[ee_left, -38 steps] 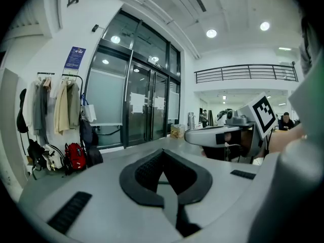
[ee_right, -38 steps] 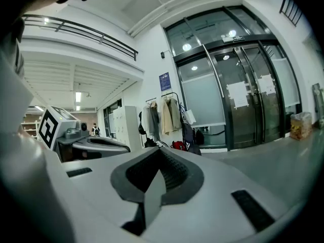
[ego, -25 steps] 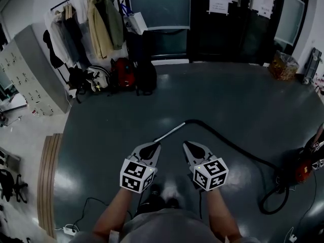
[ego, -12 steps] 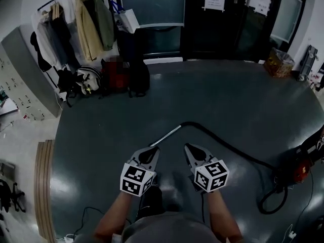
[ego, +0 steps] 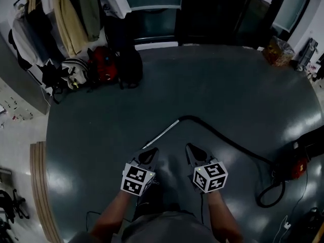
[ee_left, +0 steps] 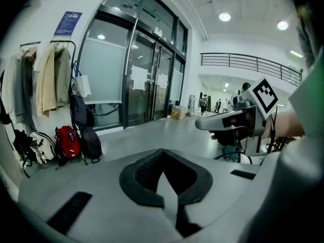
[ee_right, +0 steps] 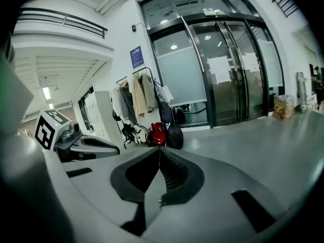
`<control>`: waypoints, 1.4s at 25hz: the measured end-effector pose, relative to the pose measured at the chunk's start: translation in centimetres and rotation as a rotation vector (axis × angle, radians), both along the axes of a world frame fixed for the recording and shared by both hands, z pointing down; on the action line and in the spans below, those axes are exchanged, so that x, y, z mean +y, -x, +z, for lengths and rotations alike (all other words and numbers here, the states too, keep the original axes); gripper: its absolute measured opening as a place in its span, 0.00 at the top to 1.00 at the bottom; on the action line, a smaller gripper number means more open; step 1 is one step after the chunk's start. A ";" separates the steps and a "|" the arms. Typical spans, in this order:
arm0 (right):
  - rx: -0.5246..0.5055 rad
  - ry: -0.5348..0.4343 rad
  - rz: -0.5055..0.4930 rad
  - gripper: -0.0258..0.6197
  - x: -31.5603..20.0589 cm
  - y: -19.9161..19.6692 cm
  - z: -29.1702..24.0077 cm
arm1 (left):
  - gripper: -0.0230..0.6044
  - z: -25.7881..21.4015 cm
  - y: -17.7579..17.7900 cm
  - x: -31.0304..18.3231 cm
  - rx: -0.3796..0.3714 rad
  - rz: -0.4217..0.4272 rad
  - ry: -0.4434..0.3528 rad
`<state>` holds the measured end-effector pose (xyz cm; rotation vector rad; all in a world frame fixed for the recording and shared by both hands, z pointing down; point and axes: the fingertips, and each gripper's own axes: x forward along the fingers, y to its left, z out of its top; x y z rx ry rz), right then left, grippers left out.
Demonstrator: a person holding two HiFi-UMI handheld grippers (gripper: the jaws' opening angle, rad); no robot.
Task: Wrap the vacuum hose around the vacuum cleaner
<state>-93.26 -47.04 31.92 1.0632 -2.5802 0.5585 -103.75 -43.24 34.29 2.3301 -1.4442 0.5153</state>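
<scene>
Coats point(ego: 71, 14) partly off-frame, top L.

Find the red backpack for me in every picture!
Head view: red backpack upper left, on the floor below the coats.
Left gripper view: backpack far left, on the floor.
Right gripper view: backpack near the centre, on the floor.
Shared landmark: the hanging coats above it.

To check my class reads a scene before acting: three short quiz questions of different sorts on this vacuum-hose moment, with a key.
1. True or false: the left tool and right tool are both shut and empty.
2. In the head view the vacuum cleaner sits: A left; B right; C between the tools.
3. What does the vacuum hose end in near the tools?
Key: 1 true; 2 B; 3 a straight metal tube.
</scene>
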 end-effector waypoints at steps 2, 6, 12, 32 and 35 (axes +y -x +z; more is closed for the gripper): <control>0.021 0.022 0.008 0.95 -1.8 0.4 1.1 | 0.95 1.5 0.8 -1.9 0.000 0.016 0.021; 0.100 0.044 0.002 0.95 -5.6 1.4 3.6 | 0.95 4.7 2.3 -5.9 -0.007 0.065 0.062; 0.148 0.102 0.014 0.95 -10.6 1.9 8.4 | 0.95 10.2 3.3 -10.8 0.008 0.113 0.147; 0.251 0.102 -0.242 0.95 -24.0 5.0 46.4 | 0.95 49.1 4.6 -22.7 -0.103 0.148 0.358; 0.259 0.065 -0.290 0.95 -25.6 6.1 53.4 | 0.95 56.5 4.8 -23.9 -0.117 0.186 0.373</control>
